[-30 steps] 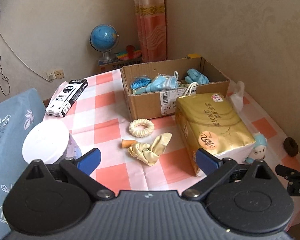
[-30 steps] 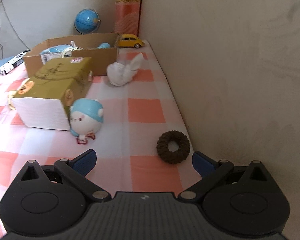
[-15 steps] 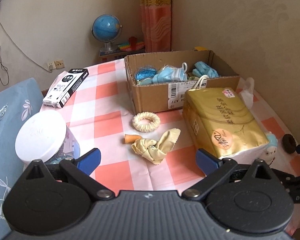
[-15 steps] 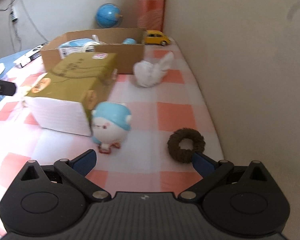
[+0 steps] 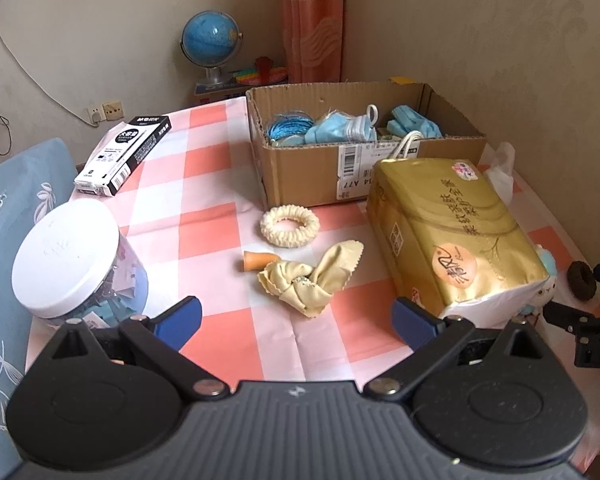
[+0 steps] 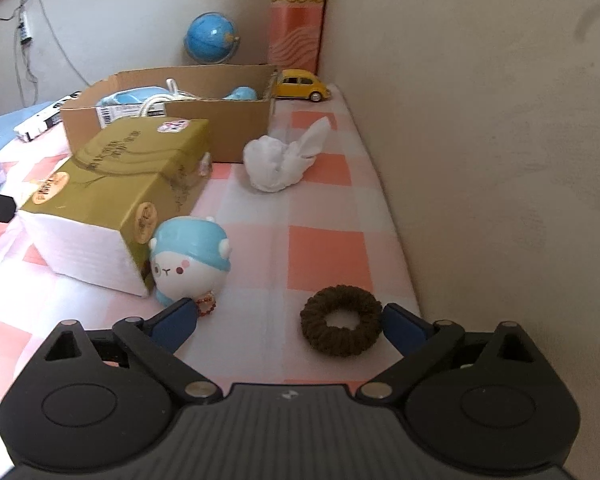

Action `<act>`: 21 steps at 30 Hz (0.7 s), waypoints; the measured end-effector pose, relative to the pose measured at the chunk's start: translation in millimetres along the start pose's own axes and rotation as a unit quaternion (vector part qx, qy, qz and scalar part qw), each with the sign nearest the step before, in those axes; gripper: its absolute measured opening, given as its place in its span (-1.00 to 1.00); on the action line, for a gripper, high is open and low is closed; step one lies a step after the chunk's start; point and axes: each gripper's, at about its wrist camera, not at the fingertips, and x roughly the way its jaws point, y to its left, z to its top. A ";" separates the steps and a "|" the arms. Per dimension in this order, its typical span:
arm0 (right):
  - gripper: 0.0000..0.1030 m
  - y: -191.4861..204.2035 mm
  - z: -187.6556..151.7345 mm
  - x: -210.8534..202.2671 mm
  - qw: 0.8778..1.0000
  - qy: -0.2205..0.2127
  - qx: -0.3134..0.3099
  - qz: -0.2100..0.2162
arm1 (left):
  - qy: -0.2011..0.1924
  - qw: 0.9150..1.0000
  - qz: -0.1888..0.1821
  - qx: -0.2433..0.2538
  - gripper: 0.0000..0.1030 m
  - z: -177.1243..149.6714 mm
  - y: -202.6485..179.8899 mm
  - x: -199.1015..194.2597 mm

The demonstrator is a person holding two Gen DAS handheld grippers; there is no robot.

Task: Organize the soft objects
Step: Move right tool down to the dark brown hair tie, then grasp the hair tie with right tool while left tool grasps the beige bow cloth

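A cardboard box (image 5: pixel 300 168) holds blue masks (image 5: pixel 340 128) at the table's back; it also shows in the right wrist view (image 6: pixel 220 120). In front of it lie a cream scrunchie (image 5: pixel 289 226), a yellow cloth (image 5: pixel 312 280) and a small orange piece (image 5: pixel 256 261). My left gripper (image 5: pixel 296 320) is open and empty, just short of the cloth. A brown scrunchie (image 6: pixel 341 320) lies between my right gripper's open fingers; the right gripper (image 6: pixel 290 322) is empty. A blue and white toy (image 6: pixel 188 258) touches its left finger. A white cloth (image 6: pixel 280 164) lies further back.
A gold tissue pack (image 5: pixel 452 232) lies right of the cloth. A white-lidded jar (image 5: pixel 72 260) and a black and white box (image 5: pixel 124 156) are at the left. A yellow toy car (image 6: pixel 302 85) and a globe (image 5: pixel 210 40) stand at the back. The wall (image 6: pixel 480 160) borders the table's right edge.
My right gripper has moved forward, so the brown scrunchie now lies between its fingers. My left gripper has shifted slightly left and back; the jar is more in view.
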 end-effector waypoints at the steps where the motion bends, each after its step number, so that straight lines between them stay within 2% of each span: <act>1: 0.96 -0.3 -0.4 -0.6 1.000 0.000 0.000 0.006 | 0.002 1.000 0.000 -0.001 0.96 0.0 0.5 0.9; 4: 0.93 2.8 -2.0 -4.2 0.999 0.009 -0.003 0.038 | 0.006 1.000 -0.001 -0.006 0.96 0.5 2.3 3.5; 6: 0.85 7.3 -5.3 -9.4 0.998 0.015 -0.007 0.065 | 0.007 1.000 0.000 -0.006 0.96 0.7 3.0 5.0; 8: 0.75 11.8 -7.1 -14.1 0.997 0.017 -0.017 0.072 | 0.006 1.000 0.002 -0.007 0.96 1.0 3.5 6.4; 13: 0.52 6.1 -5.6 -16.3 1.000 0.001 -0.017 0.018 | 0.000 1.000 0.003 -0.016 0.94 0.6 6.3 9.5; 17: 0.25 -4.7 -3.0 -8.4 1.000 -0.001 0.007 0.004 | -0.011 1.000 0.014 -0.017 0.86 -0.3 7.4 13.4; 21: 0.19 -7.0 -4.1 -0.8 1.000 0.001 0.018 0.001 | -0.003 1.000 0.011 -0.019 0.54 -1.0 9.7 22.2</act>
